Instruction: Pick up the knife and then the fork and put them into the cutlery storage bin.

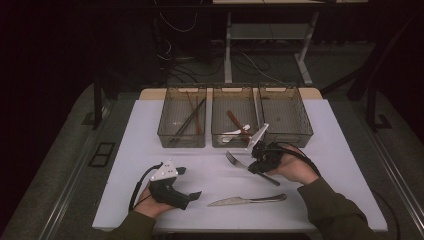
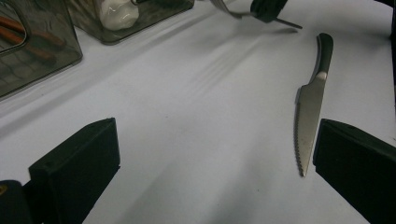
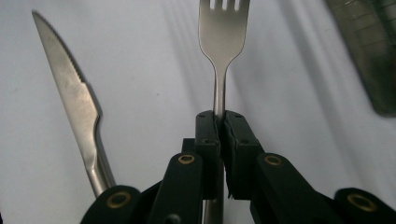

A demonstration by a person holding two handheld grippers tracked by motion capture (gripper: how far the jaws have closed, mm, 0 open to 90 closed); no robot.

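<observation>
Fork (image 3: 223, 42) pinched in rt hand-held gripper (image 3: 221, 122) (jaws nearly closed), left hand-held gripper (image 2: 210, 154) wide open

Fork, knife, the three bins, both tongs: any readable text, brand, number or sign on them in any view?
None readable.
fork: bare metal, no stamp visible.
knife: plain serrated blade, no mark.
Three clear bins: no labels seen in the high view.
Left tongs and right tongs: no lettering; just brass-coloured rivets on the right one.
Left tongs' grey plate: a few dark dots, too small to tell whether marks or holes.
</observation>
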